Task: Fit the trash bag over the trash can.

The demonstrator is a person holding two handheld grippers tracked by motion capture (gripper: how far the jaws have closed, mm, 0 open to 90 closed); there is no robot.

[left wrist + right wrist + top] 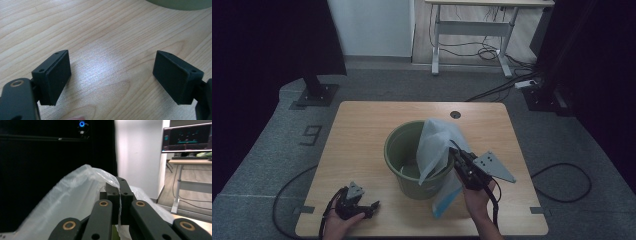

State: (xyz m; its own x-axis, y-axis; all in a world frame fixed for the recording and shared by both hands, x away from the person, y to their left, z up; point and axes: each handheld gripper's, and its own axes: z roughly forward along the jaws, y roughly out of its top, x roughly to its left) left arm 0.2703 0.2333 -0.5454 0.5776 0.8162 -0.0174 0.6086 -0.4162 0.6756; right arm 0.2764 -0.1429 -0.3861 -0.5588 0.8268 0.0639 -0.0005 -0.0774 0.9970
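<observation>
bag point(435, 145) over bucket point(403, 150) rim, on table point(362, 125)

A light wooden table point(362, 130) with rounded corners and a small dark round hole point(455, 114) near its far edge fills the middle of the high view, standing on grey carpet point(262, 160). At upper right stands a white-framed desk point(472, 27) with black cables point(484, 50) beneath it, and a dark monitor point(191, 137) glows at the upper right of the right gripper view.

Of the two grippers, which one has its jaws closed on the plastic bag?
The right gripper: its jaws pinch the white plastic bag over the green bucket. The left gripper rests open on the table.
</observation>
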